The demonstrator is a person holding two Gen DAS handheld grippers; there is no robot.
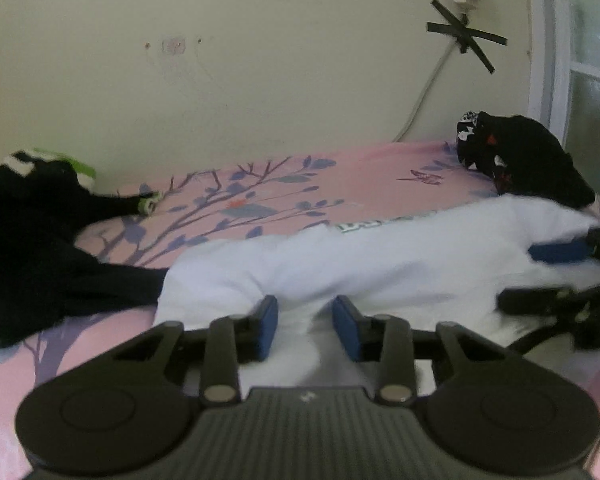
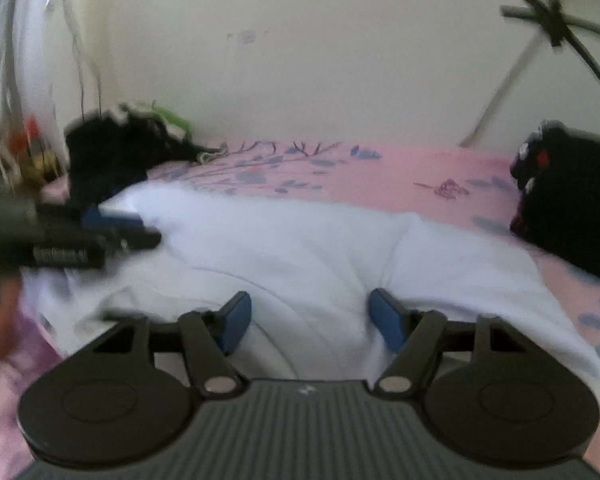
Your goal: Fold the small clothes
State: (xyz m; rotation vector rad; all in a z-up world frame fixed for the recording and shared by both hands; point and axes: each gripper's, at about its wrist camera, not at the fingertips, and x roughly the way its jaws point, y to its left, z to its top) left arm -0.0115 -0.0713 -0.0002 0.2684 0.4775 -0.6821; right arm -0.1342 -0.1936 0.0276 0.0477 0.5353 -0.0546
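Right now the white garment [image 1: 380, 264] lies bunched across the pink floral bed sheet [image 1: 284, 184], between a black pile [image 1: 40, 248] on your left and another dark pile [image 1: 532, 160] near the window frame on your right. Your left claw [image 1: 305, 326] is low at the near edge of the cloth, jaws parted with fabric rising between the blue pads, not yet pinched. Your right claw [image 2: 310, 320] is spread wider, also straddling a ridge of the white cloth without clamping it.

To do this step well, I'd judge you should close each claw on a single layer at the hem, not a thick bunch, then draw the two apart to flatten the wrinkles before folding. Keep the cloth off both dark piles so nothing drags along.
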